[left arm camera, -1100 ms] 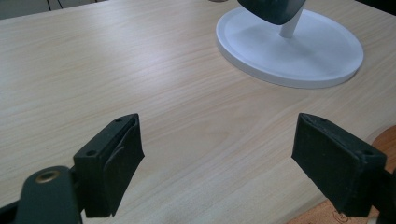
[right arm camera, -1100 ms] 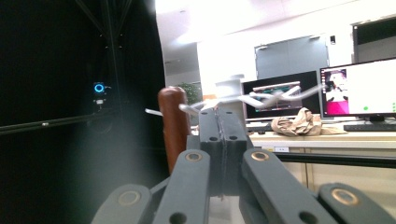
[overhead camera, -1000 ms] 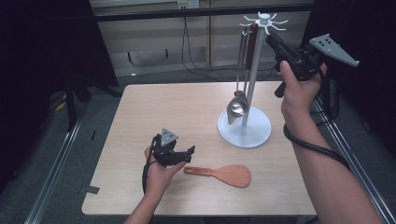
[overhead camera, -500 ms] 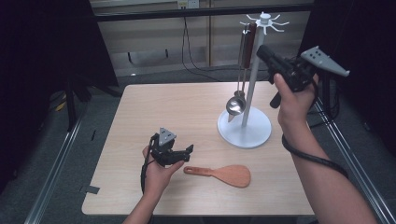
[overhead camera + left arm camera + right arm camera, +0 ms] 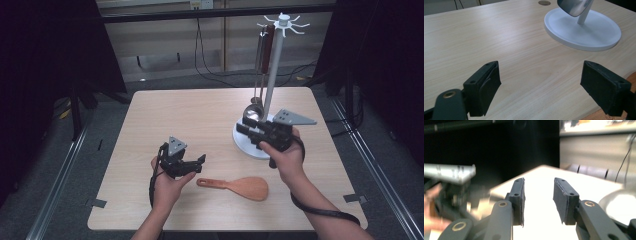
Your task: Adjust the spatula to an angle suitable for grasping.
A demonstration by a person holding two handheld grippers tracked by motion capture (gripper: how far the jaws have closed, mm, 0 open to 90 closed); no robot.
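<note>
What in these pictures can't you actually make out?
- Hanging ladle: in the left gripper view the top edge crops it, leaving part of its bowl.
- Wooden rice paddle: left gripper view shows a corner sliver behind a jaw.
- Left hand-held gripper: smeared by motion blur in the right gripper view.

In the right gripper view the whole scene is smeared by motion: the table point(image 5: 541, 195) is a pale blur, and the other hand point(image 5: 434, 220) with the left gripper point(image 5: 454, 195) at the left edge is only a smudge. The white base point(image 5: 621, 205) of the stand is cut off by the right edge.

In the left gripper view the spoon bowl point(image 5: 574, 6) and the stand's pole point(image 5: 584, 17) are cut by the top edge, and the wooden paddle point(image 5: 630, 76) shows as a mere sliver at the right edge.

In the high view the right gripper point(image 5: 248, 131) covers part of the stand's base point(image 5: 250, 147); whether it touches the base is perhaps impossible to tell. The ladle handles point(image 5: 261, 60) are too thin to separate.
</note>
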